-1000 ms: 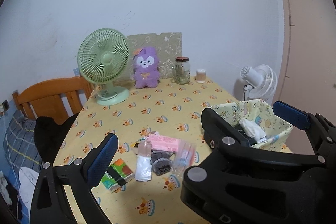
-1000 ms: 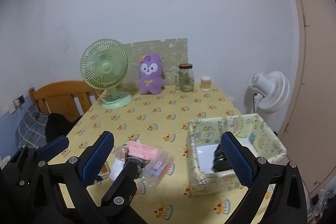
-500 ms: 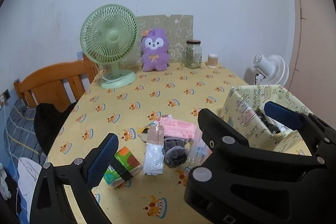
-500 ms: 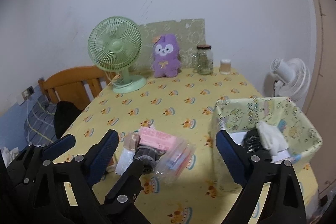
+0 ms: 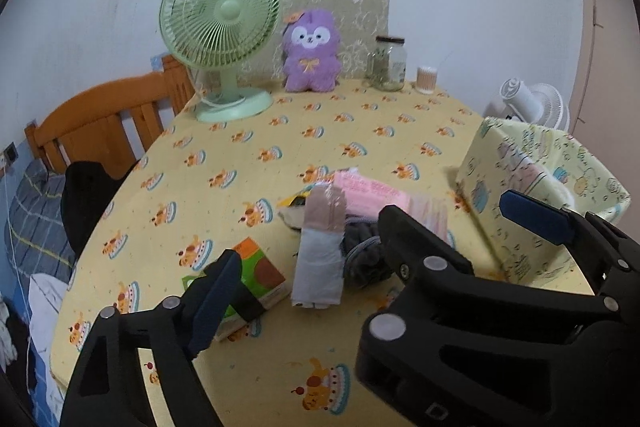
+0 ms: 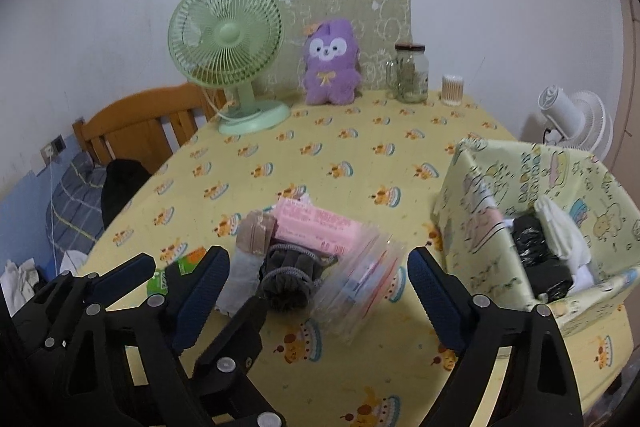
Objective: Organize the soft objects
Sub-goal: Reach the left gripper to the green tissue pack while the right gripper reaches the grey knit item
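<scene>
On the yellow tablecloth (image 6: 340,155) lies a small pile: a rolled dark grey sock pair (image 6: 288,279), a pink packet (image 6: 320,223), a clear zip bag (image 6: 360,287) and a beige-and-white packet (image 5: 320,259). A green-and-orange pack (image 5: 256,275) lies to its left. My right gripper (image 6: 317,259) hovers just short of the sock roll, jaws closing, nothing gripped. My left gripper (image 5: 320,251) hangs over the white packet, jaws closing too, touching nothing. The two grippers' fingers interleave. A patterned fabric box (image 6: 480,195) on the right holds black and white cloth. A purple plush (image 6: 330,67) sits far back.
At the back stand a green desk fan (image 5: 220,27), a glass jar (image 5: 390,63) and a cotton-swab pot (image 5: 426,81). A wooden chair (image 5: 100,123) with dark clothing stands past the table's left edge. A white fan (image 5: 536,107) stands behind the box.
Both grippers have sunk and come forward toward the pile, which now looks larger and nearer. The fingers of both have drawn closer together.
</scene>
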Action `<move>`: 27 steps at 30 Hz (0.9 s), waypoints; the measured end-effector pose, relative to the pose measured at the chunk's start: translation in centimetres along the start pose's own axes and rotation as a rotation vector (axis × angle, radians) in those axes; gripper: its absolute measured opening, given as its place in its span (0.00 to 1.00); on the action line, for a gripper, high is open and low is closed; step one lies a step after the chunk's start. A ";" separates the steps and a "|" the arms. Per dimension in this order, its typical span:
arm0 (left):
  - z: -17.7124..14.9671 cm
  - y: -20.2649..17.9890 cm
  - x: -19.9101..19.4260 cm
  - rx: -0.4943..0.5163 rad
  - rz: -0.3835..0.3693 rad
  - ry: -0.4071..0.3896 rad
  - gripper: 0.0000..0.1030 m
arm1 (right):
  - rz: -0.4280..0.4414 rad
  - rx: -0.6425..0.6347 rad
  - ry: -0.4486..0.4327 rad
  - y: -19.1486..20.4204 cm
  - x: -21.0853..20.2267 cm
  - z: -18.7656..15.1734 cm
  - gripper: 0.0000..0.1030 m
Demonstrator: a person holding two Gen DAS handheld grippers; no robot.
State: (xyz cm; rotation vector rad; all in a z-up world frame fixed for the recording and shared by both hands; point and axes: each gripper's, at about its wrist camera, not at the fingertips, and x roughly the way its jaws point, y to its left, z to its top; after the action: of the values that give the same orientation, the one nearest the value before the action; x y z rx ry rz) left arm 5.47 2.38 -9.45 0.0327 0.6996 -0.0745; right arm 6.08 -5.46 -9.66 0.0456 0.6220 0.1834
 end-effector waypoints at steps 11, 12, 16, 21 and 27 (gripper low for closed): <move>-1.0 0.8 2.5 -0.026 -0.010 0.067 0.72 | -0.053 0.019 0.114 -0.7 3.2 -1.1 0.67; -1.1 0.8 2.8 -0.031 -0.015 0.079 0.72 | -0.052 0.020 0.123 -0.7 3.4 -1.2 0.67; -1.2 1.4 2.9 -0.041 -0.004 0.082 0.72 | -0.037 0.012 0.136 -0.4 3.8 -1.3 0.67; -0.9 2.9 2.8 -0.039 0.067 0.090 0.72 | -0.008 -0.001 0.132 0.4 4.1 -0.9 0.67; -1.1 4.3 3.6 -0.024 0.098 0.109 0.72 | -0.008 0.000 0.153 1.1 5.5 -0.9 0.67</move>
State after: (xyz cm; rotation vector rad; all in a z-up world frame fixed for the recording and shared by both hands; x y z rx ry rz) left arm 7.84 6.57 -12.56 0.0485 0.8064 0.0299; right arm 9.76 -3.40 -13.44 0.0294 0.7748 0.1807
